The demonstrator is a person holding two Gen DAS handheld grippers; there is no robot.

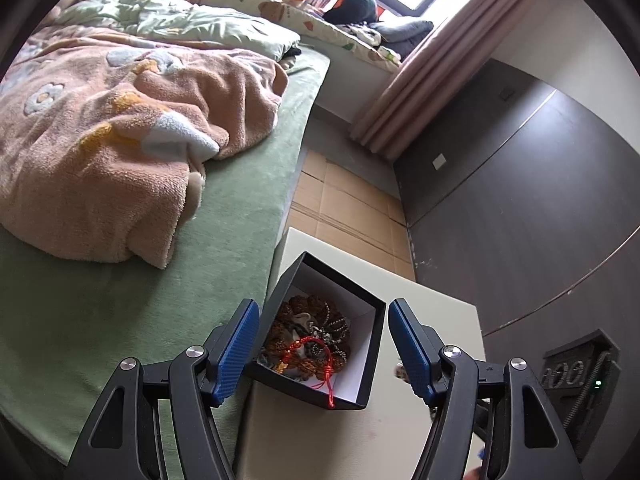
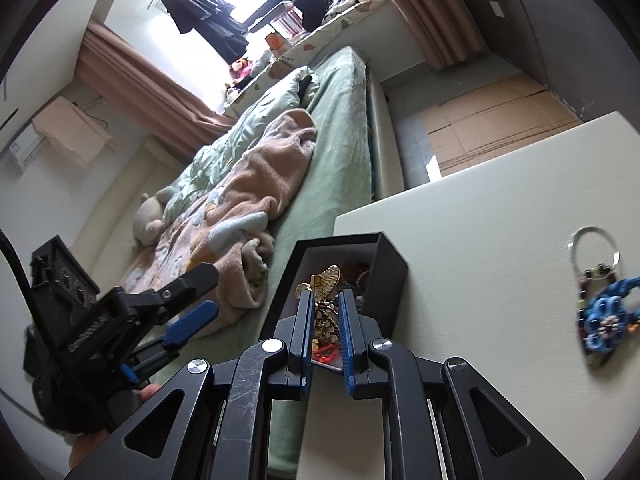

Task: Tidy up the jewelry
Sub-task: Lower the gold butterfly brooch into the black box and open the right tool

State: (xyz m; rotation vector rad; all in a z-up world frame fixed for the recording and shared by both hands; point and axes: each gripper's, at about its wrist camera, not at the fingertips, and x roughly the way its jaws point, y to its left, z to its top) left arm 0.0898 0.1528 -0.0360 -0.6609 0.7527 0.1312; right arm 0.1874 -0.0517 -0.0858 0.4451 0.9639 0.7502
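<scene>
Risk: the gold butterfly ornament point(image 2: 325, 304), pinched only at its thin wings, could twist free or snag the red cord point(image 1: 316, 354) if lowered carelessly into the black box point(image 1: 362, 360); right gripper point(image 2: 326, 320) nearly closed, clamping the ornament just above the box's near corner; left gripper point(image 1: 322, 346) spread wide, apparently touching nothing, flanking the box on the white table point(image 2: 500, 216).

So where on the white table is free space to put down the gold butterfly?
Bare patch: the white table between the black box and the blue flower keychain. Also the near strip in front of the box. Crowded: the box itself, full of beads and a red cord. The right tongs hold the gold butterfly.
</scene>
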